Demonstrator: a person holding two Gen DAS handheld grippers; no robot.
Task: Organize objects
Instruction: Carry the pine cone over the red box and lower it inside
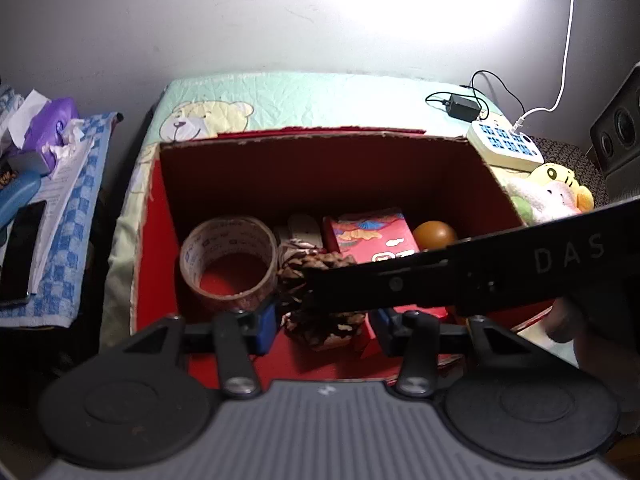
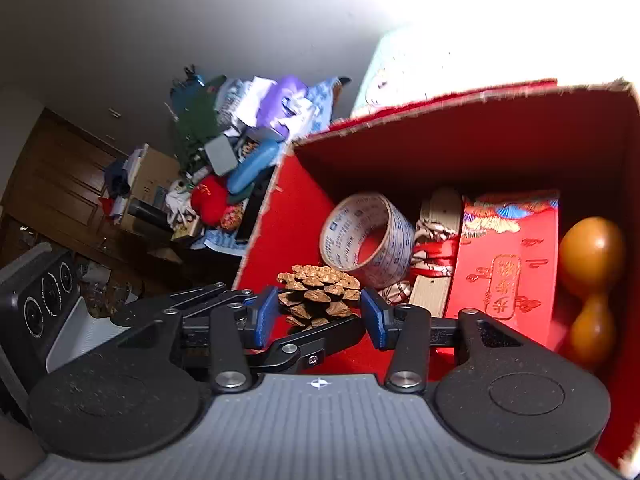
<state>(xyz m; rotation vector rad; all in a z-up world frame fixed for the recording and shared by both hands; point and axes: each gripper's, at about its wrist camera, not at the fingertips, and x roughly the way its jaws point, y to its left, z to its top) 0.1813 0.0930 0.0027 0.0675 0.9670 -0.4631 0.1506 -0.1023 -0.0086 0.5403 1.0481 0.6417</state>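
A red cardboard box [image 1: 320,168] [image 2: 460,136] stands on a bear-print cloth. Inside lie a tape roll [image 1: 228,264] [image 2: 366,236], a pine cone [image 1: 320,300] [image 2: 318,296], a red packet [image 1: 374,238] [image 2: 508,256] and an orange gourd [image 1: 435,234] [image 2: 592,272]. My right gripper [image 2: 320,316] is open, its blue pads on either side of the pine cone with small gaps. Its black body [image 1: 460,276] crosses the left wrist view over the cone. My left gripper [image 1: 322,326] is open and empty at the box's near edge, the cone lying between its pads.
A cluttered side table [image 1: 48,200] with tissues, a phone and papers stands left of the box. A white power strip [image 1: 506,146], a black adapter [image 1: 462,106] and plush toys [image 1: 548,192] lie to the right. A speaker [image 1: 618,132] is at far right.
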